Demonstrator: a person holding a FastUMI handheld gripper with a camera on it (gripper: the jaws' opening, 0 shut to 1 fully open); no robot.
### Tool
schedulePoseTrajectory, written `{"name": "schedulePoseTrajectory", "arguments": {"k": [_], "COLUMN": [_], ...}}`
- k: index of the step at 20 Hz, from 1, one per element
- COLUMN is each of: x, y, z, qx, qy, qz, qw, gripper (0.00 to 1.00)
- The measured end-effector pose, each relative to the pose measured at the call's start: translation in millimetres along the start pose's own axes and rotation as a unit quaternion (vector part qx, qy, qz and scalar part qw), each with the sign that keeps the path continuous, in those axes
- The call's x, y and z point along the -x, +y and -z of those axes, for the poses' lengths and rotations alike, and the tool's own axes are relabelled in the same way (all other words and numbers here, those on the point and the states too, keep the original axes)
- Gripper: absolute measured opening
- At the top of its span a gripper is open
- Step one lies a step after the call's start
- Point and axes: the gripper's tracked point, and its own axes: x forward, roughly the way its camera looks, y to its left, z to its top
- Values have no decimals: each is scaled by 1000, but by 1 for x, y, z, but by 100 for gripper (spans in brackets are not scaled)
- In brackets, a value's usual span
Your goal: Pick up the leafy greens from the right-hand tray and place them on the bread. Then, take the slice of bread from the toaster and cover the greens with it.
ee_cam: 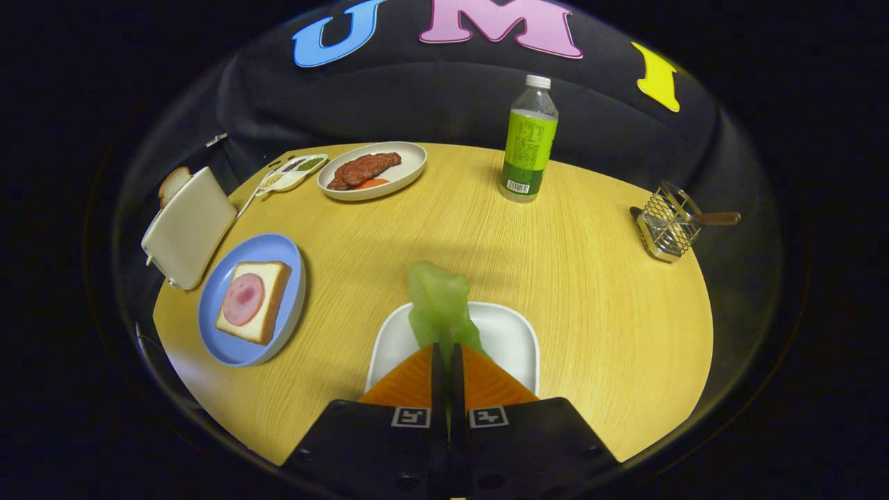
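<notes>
My gripper (448,351) is shut on a pale green leaf of greens (439,302), which sticks up ahead of the fingertips. Under the leaf and the fingers lies a white square tray (510,340). To the left, a blue plate (223,344) carries a slice of bread (272,300) topped with a round pink slice of ham (243,298). Behind that plate, at the table's left edge, stands a cream toaster (189,226) with a second slice of bread (172,184) poking out of its top.
At the back of the round wooden table (590,292) stand a white oval dish with cooked meat (371,170), a small seasoning tray (292,172) and a green-labelled bottle (529,139). A wire basket with a wooden handle (670,222) sits at the far right edge.
</notes>
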Motion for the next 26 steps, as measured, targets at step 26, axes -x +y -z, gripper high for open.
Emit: {"name": "schedulePoseTrajectory", "arguments": {"k": [26], "x": [-5], "y": [247], "z": [-39], "qx": [141], "qy": [-29], "qz": [-82], "qw": [986], "gripper": [6]}}
